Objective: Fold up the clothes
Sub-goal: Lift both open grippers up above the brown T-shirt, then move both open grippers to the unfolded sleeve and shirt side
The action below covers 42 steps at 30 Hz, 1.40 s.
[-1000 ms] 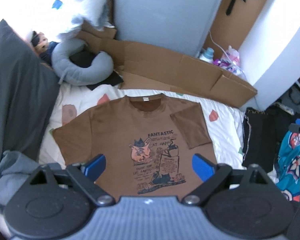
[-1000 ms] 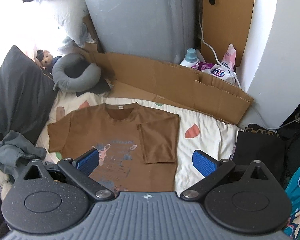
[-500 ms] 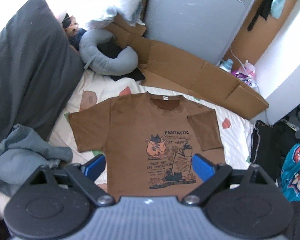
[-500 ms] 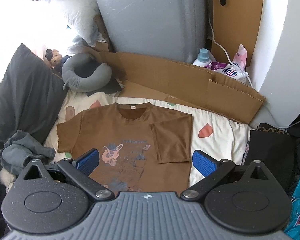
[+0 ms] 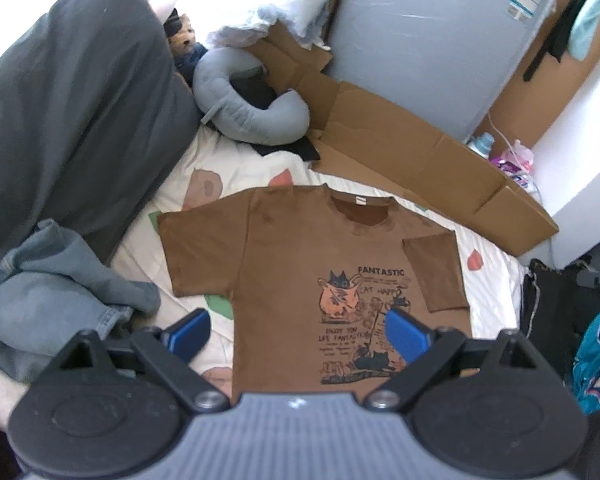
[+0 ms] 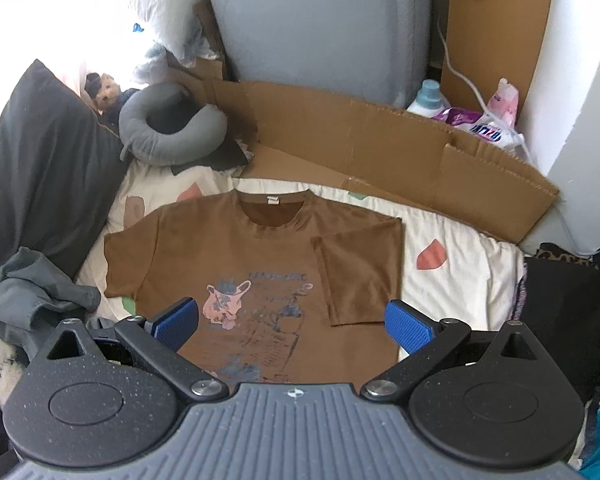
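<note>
in the left wrist view the left gripper [image 5: 298, 336] is hovering spread wide and empty over the brown t-shirt [image 5: 300, 264] lying flat on the bed sheet [image 5: 496, 292], while in the right wrist view the right gripper [image 6: 292, 322] is likewise gaping, the soft, light cloth probably best pinched at the unfolded sleeve [image 6: 128, 264].

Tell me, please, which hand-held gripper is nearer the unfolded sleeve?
Left. The left hand-held gripper hangs just below the unfolded sleeve; the right hand-held gripper is farther, toward the folded sleeve.

Each gripper [image 5: 298, 332] [image 6: 292, 320] has blue textured pads, black linkage arms, silver screws, ribbed grey body.
</note>
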### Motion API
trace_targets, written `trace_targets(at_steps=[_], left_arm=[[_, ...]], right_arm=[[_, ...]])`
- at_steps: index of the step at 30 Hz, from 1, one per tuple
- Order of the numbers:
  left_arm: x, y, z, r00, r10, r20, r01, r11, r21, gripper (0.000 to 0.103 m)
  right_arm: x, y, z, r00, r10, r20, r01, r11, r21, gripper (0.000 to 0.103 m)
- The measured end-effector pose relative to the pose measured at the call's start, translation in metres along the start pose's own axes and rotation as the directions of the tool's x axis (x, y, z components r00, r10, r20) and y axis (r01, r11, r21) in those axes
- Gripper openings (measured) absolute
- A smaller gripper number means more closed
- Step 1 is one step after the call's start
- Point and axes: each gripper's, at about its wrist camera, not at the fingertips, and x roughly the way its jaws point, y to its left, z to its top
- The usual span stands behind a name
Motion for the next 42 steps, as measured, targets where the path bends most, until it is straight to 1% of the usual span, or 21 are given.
trace_targets(at_steps=[3,7,13,16,19,21,24,27,31,34,35,36,38,40,41,42], left_arm=[[0.014,0.007,-0.003,1.000,0.008,-0.003,-0.008,1.000,0.004,0.096],[0.033,0.019,-0.008,1.000,0.026,-0.003,-0.026,1.000,-0.011,0.096],[0.068,0.039,-0.020,0.999,0.037,0.038,-0.035,0.998,-0.045,0.097],[0.087,0.048,-0.027,0.998,0.042,0.045,-0.038,0.996,-0.085,0.097],[0.106,0.053,-0.034,0.997,0.048,0.059,-0.042,0.995,-0.093,0.097],[0.119,0.055,-0.039,0.995,0.069,0.068,-0.062,0.993,-0.097,0.097],[0.136,0.061,-0.043,0.992,0.076,0.098,-0.065,0.992,-0.112,0.096],[0.153,0.067,-0.048,0.987,0.076,0.140,-0.058,0.990,-0.127,0.096],[0.178,0.074,-0.054,0.983,0.081,0.167,-0.056,0.987,-0.150,0.095],[0.198,0.079,-0.060,0.979,0.093,0.180,-0.067,0.987,-0.144,0.088],[0.205,0.082,-0.062,0.978,0.103,0.183,-0.074,0.985,-0.156,0.084],[0.211,0.085,-0.064,0.976,0.113,0.186,-0.081,0.982,-0.169,0.083],[0.226,0.093,-0.066,0.976,0.127,0.178,-0.092,0.977,-0.195,0.075],[0.237,0.099,-0.069,0.975,0.135,0.176,-0.097,0.973,-0.208,0.071],[0.240,0.102,-0.071,0.975,0.137,0.177,-0.097,0.971,-0.217,0.067],[0.244,0.104,-0.073,0.974,0.139,0.178,-0.097,0.969,-0.227,0.065]], right_arm=[[0.022,0.003,-0.004,1.000,0.000,-0.004,0.000,1.000,0.013,0.102],[0.049,0.001,-0.007,1.000,0.003,-0.002,-0.003,0.998,0.070,0.102],[0.091,0.001,-0.018,1.000,0.005,-0.011,-0.003,0.994,0.113,0.102],[0.114,0.002,-0.028,1.000,0.003,-0.014,-0.001,0.992,0.128,0.102],[0.135,0.005,-0.039,1.000,0.013,-0.012,-0.011,0.989,0.144,0.102],[0.148,0.008,-0.046,1.000,0.010,0.004,-0.010,0.988,0.157,0.102],[0.164,0.012,-0.056,0.999,0.013,0.036,-0.019,0.985,0.173,0.102],[0.178,0.018,-0.063,0.998,-0.026,0.065,0.015,0.987,0.163,0.102],[0.199,0.026,-0.070,0.995,-0.049,0.081,0.036,0.987,0.160,0.102],[0.220,0.028,-0.072,0.996,-0.026,0.089,0.007,0.978,0.207,0.102],[0.226,0.028,-0.072,0.996,-0.017,0.086,-0.003,0.974,0.225,0.102],[0.234,0.029,-0.073,0.997,-0.013,0.080,-0.006,0.973,0.232,0.102],[0.248,0.034,-0.073,0.998,-0.008,0.066,-0.008,0.972,0.233,0.102],[0.263,0.039,-0.073,0.999,0.012,0.053,-0.024,0.973,0.230,0.102],[0.269,0.042,-0.074,0.999,0.008,0.049,-0.019,0.975,0.221,0.102],[0.274,0.045,-0.074,0.999,0.008,0.050,-0.019,0.977,0.211,0.102]])
